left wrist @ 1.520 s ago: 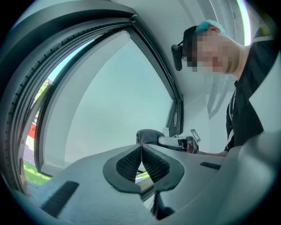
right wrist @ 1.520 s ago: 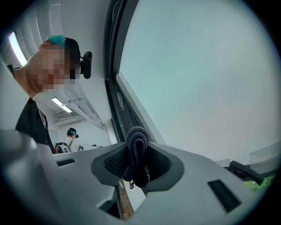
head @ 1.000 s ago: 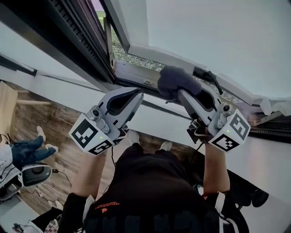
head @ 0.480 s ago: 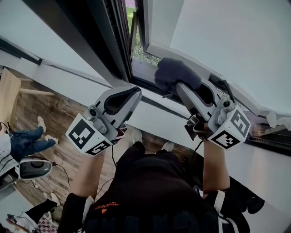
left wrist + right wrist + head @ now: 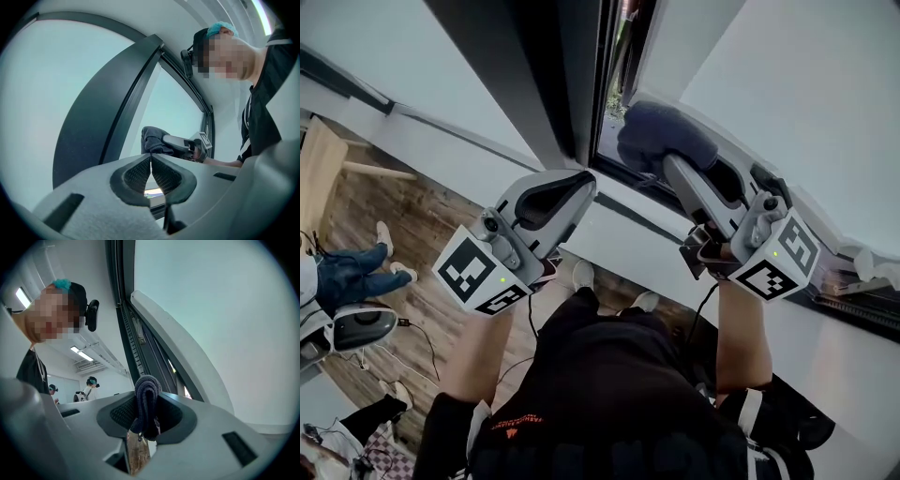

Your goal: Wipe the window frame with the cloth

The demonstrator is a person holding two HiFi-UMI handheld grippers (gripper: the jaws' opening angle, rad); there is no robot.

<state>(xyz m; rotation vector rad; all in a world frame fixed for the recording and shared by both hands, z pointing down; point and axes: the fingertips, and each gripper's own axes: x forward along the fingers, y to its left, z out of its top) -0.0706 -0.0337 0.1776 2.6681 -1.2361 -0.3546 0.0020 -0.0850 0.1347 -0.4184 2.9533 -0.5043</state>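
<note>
Right gripper clamped on cloth at lower corner of frame, left gripper closed on nothing and apart; advise firm grip, cloth pressed flat, slow even strokes along the rail.

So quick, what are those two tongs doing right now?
Left tongs: closed, empty.
Right tongs: closed on the dark cloth.

Wood-plank floor lies below and to the left of the left gripper; a grey-and-white appliance sits on it well left of that claw, a thin cable just beside it; two pale shoes stand lower down, between that claw and the right gripper.
</note>
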